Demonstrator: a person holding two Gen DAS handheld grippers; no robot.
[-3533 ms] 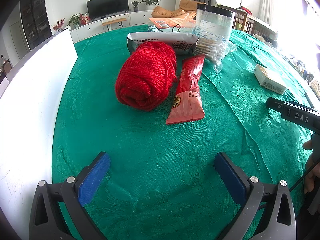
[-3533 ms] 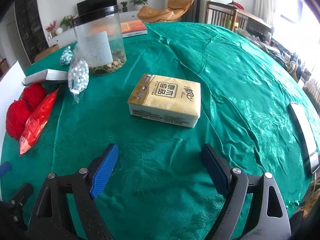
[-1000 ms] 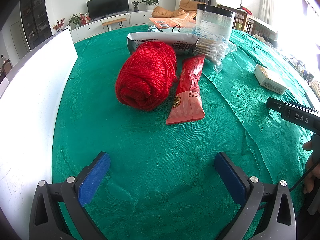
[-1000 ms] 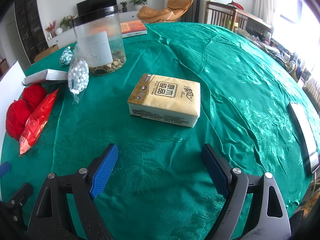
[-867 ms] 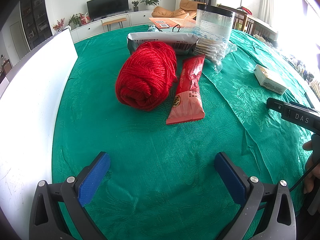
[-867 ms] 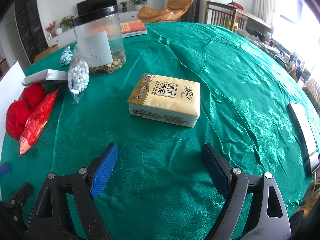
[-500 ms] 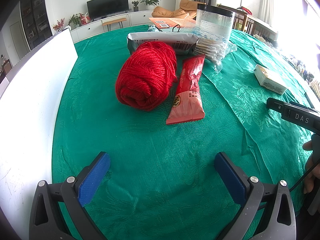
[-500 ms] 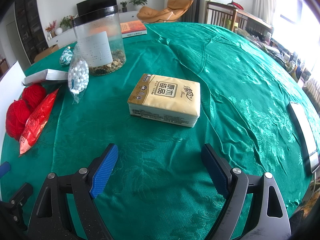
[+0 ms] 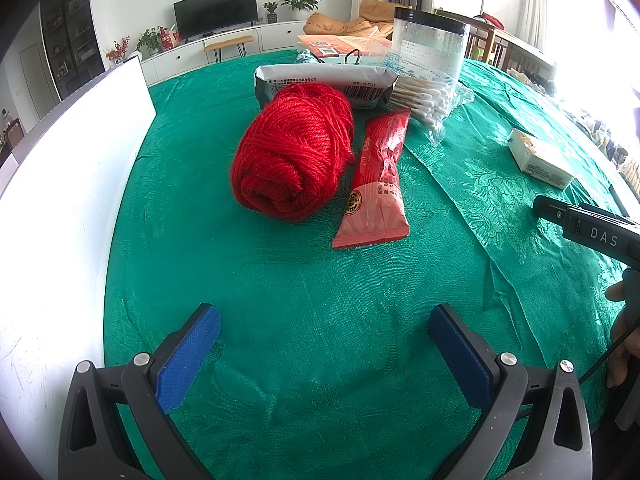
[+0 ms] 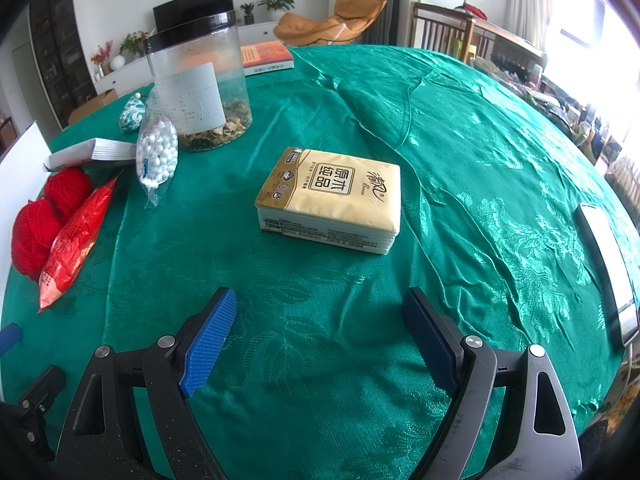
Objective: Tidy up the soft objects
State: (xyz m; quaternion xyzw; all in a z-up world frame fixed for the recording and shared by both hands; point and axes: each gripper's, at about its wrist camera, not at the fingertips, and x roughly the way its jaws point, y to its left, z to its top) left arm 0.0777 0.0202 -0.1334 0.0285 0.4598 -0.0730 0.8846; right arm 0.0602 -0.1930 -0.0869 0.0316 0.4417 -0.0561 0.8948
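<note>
A red yarn ball (image 9: 294, 152) lies on the green tablecloth (image 9: 280, 288), ahead of my left gripper (image 9: 324, 336), which stands open and empty. A red snack packet (image 9: 378, 184) lies right beside the yarn. Behind them are a grey pouch (image 9: 324, 84) and a bag of cotton swabs (image 9: 428, 100). In the right wrist view a yellow tissue pack (image 10: 332, 198) lies flat just ahead of my right gripper (image 10: 320, 320), open and empty. The yarn (image 10: 44, 216), the red packet (image 10: 76, 236) and the swab bag (image 10: 157, 156) sit far left there.
A white board (image 9: 60, 208) stands along the table's left edge. A clear jar with a black lid (image 10: 200, 88) stands at the back, with an orange book (image 10: 266, 58) behind it. A phone (image 10: 608, 252) lies near the right edge. A hand (image 9: 622, 336) holds the other gripper's handle.
</note>
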